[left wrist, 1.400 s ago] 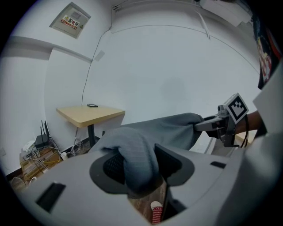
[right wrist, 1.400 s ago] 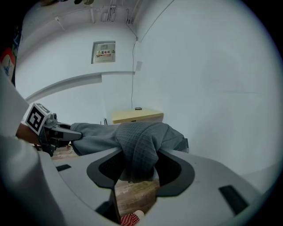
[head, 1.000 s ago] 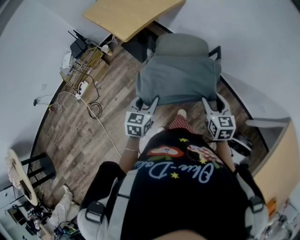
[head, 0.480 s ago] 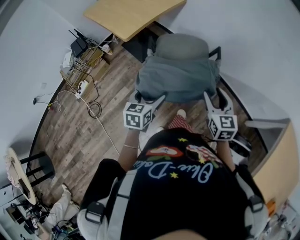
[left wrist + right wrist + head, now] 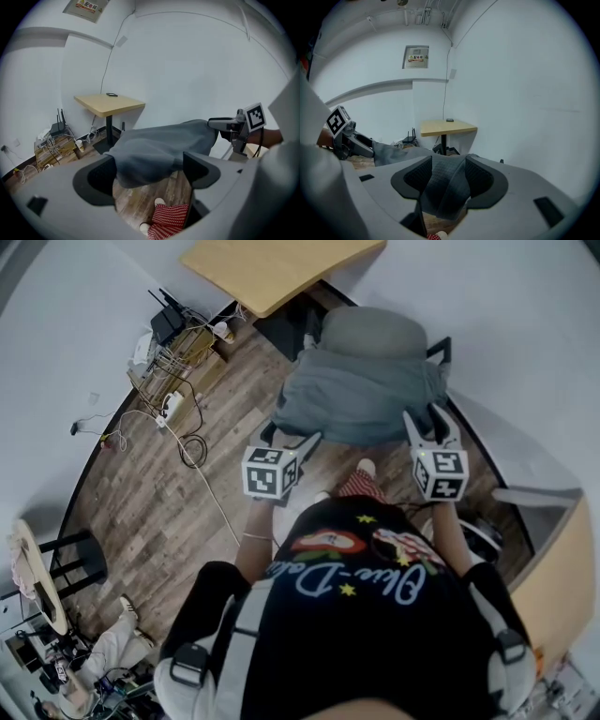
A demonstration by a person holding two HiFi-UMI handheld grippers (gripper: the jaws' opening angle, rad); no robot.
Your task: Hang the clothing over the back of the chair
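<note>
My left claw [image 5: 150, 171] is opening, with the pads wide apart. The near hem of the cloth [image 5: 159, 150] hangs in the gap, and neither pad presses it. My right claw [image 5: 449, 180] is pinched on a bunched corner of the same cloth, and the fabric fills the gap between its pads. In the head view the cloth lies over the chair [image 5: 370, 332], just ahead of both claws, left claw at its near left corner, right claw at its near right corner. Its long axis runs side to side across the chair, from one claw to the other. The short axis runs away from me, and the near edge drops toward my side. The left gripper view shows the same: the cloth stretches from my pads across to the right claw at the far end, sagging a bit in the middle. It looks grey-blue, soft and loosely folded, with rounded corners. Close up in the right gripper view it has a fine waffle weave. It covers most of the chair, and only the grey rounded part beyond it shows. Further out are a light wood table [image 5: 281, 268] against the white wall [image 5: 525, 324], a plank floor [image 5: 159, 502] and cables [image 5: 187, 451] at the left. A red checked leg [image 5: 168, 220] is below my left claw.
</note>
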